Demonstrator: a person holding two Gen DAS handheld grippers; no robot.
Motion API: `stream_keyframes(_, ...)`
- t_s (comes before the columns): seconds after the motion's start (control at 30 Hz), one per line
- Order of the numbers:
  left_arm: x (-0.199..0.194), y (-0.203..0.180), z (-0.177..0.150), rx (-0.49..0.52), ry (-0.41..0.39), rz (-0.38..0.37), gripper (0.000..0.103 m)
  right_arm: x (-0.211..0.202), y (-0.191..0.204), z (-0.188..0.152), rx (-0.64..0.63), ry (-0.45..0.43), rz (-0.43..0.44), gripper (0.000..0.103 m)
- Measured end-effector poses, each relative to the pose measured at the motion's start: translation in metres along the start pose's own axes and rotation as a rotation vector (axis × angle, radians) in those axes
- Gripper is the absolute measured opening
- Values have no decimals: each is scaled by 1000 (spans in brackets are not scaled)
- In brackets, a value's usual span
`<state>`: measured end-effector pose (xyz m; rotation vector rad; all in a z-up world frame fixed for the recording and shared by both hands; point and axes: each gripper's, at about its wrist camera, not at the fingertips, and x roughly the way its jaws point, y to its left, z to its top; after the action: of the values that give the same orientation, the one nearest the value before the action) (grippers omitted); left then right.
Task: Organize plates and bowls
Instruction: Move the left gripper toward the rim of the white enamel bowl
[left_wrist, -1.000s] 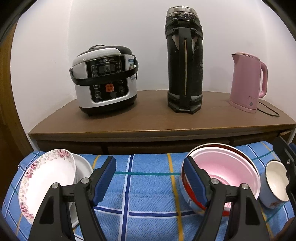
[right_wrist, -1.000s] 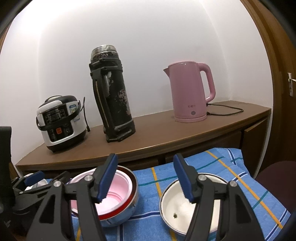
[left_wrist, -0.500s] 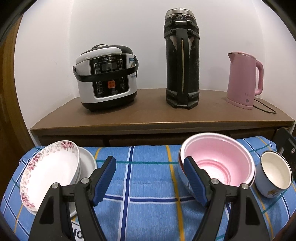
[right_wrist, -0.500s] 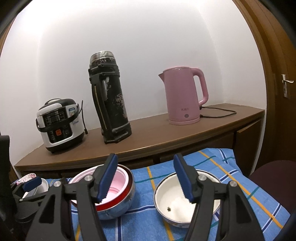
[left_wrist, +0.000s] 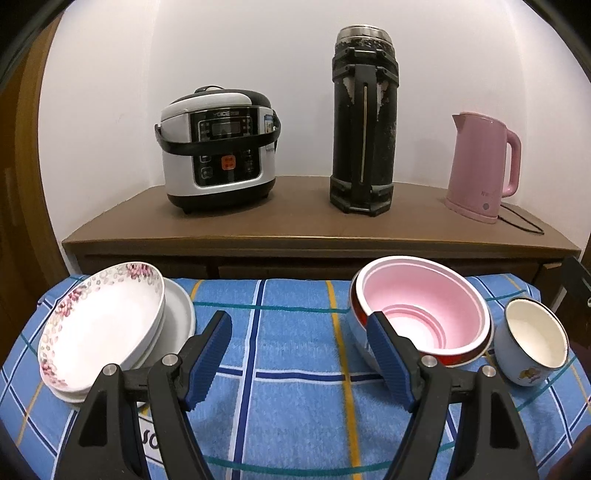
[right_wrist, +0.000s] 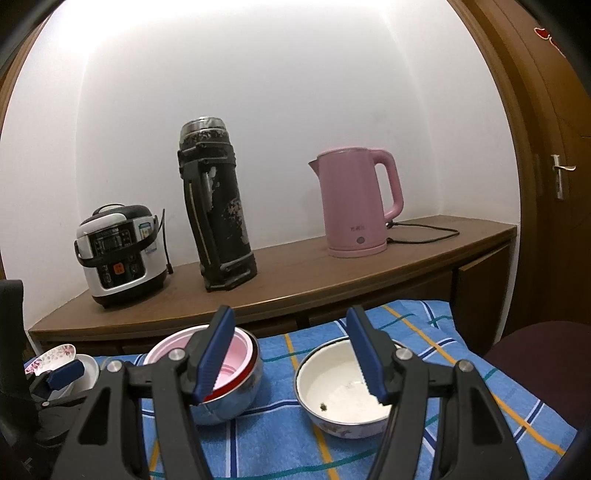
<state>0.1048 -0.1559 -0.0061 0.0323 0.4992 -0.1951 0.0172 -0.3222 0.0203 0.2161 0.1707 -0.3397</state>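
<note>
A floral-rimmed plate (left_wrist: 99, 325) lies tilted on a stack of white plates (left_wrist: 179, 314) at the left of the blue checked cloth (left_wrist: 288, 332). A pink bowl (left_wrist: 421, 314) sits nested in a steel bowl with a red rim (right_wrist: 229, 402). A small white enamel bowl (left_wrist: 532, 339) stands to its right, also in the right wrist view (right_wrist: 343, 391). My left gripper (left_wrist: 299, 354) is open and empty above the cloth between the plates and the pink bowl. My right gripper (right_wrist: 291, 354) is open and empty, hovering between the two bowls.
Behind the cloth a brown wooden counter (left_wrist: 306, 225) carries a rice cooker (left_wrist: 218, 147), a tall black thermos (left_wrist: 364, 122) and a pink kettle (left_wrist: 480, 166) with a cord. A wooden door (right_wrist: 554, 147) stands at the right.
Both grippers have pulled back and risen a little, so the plates and bowls show more fully. Both stay open. Nothing on the cloth has moved.
</note>
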Motion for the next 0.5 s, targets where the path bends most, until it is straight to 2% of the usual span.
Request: stream_keyframes(0.5, -19, -14, -14, 16, 23, -45, 77, -25, -12, -5, 18, 11, -11, 64)
